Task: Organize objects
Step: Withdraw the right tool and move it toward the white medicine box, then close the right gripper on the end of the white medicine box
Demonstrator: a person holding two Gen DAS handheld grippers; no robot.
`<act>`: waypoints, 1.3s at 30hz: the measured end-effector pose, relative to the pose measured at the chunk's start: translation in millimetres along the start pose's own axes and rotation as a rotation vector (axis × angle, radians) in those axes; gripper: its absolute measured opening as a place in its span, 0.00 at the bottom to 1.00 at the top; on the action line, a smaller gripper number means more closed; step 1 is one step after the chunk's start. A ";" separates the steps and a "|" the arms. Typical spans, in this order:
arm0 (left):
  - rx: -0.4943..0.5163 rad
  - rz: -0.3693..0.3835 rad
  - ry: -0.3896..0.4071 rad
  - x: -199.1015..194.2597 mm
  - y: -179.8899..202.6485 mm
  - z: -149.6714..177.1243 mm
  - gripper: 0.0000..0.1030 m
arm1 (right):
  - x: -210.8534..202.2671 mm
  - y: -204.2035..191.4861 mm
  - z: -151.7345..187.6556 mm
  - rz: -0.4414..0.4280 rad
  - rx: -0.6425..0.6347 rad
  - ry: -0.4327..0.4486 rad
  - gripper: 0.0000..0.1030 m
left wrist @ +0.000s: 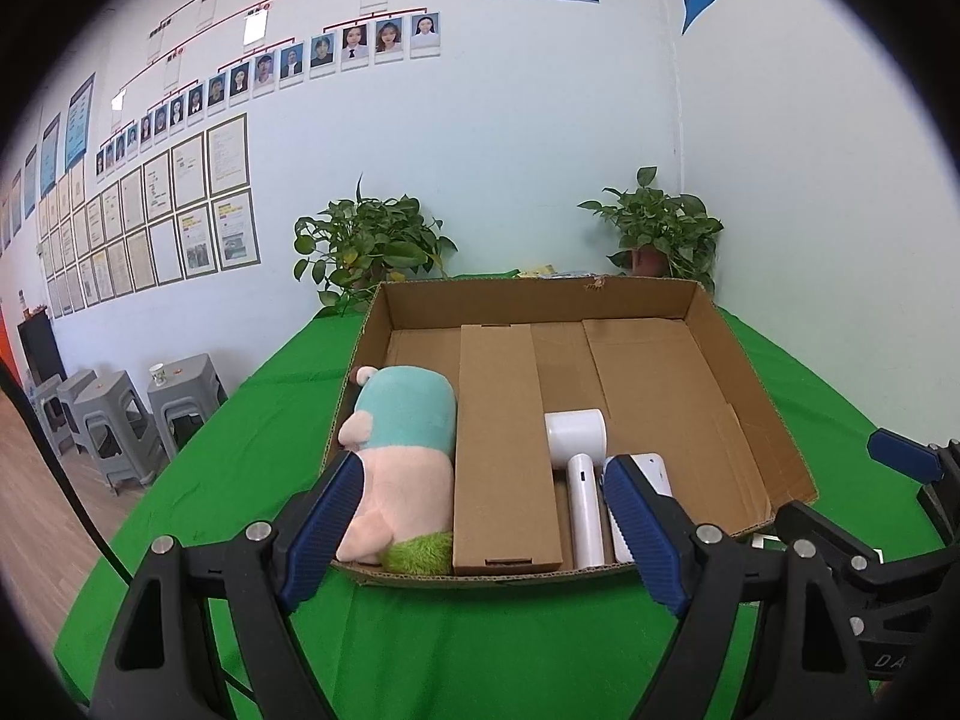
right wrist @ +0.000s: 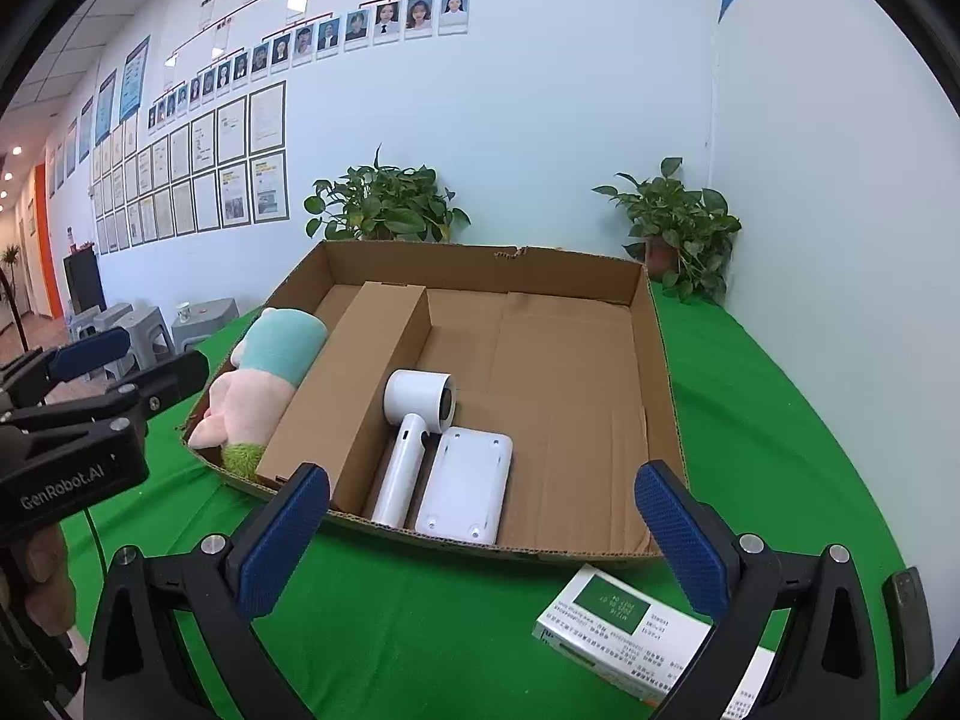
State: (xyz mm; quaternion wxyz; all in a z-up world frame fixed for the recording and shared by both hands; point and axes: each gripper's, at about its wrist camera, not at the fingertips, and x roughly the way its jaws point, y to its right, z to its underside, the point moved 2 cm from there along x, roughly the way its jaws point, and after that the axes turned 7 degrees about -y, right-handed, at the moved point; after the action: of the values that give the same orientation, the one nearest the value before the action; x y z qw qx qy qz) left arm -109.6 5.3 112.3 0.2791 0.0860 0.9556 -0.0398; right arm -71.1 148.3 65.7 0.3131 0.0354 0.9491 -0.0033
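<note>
Green cloth covers the whole table (right wrist: 420,630), and most of it is taken up by the shallow cardboard tray (right wrist: 666,396) sitting open-topped in the middle. From my seat I can see it's filling up from the left. A long flat cardboard box (right wrist: 354,396) lies lengthwise in there, and squeezed between it and the tray's left wall is the plush toy (left wrist: 402,456), teal on top, pink below, with a green fuzzy bit at the near end. Right of the long box is a white hair dryer (right wrist: 414,438), handle toward me, nozzle facing right. Touching its handle on the right is a flat white device (right wrist: 465,483), underside up by the look of the screws. The right half of the tray floor is bare cardboard.

Outside the tray, near its front right corner, a white and green carton (right wrist: 624,618) lies on the cloth, partly behind my right finger. Further right is a small dark gadget (right wrist: 909,624); can't tell what it is.

My left gripper (left wrist: 480,522) and right gripper (right wrist: 480,534) both hover just short of the tray's near edge, spread wide apart with nothing between the pads.
</note>
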 end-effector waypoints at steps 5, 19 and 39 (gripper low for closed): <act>-0.015 0.005 0.012 -2.6 -0.3 4.5 0.79 | -6.2 0.7 6.6 0.011 -0.012 0.000 1.00; -0.100 0.029 0.013 8.4 -12.9 4.3 1.00 | 15.1 30.7 33.5 -0.204 -0.067 -0.090 1.00; 0.009 0.107 -0.239 51.2 -2.8 68.0 1.00 | 96.6 144.1 134.5 -0.051 -0.260 -0.424 0.99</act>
State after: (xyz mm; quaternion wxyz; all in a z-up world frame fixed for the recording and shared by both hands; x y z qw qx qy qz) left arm -116.8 1.4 27.5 0.3923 0.1328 0.9093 -0.0393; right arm -58.6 294.5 -97.6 0.5067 -0.0305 0.8553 0.1037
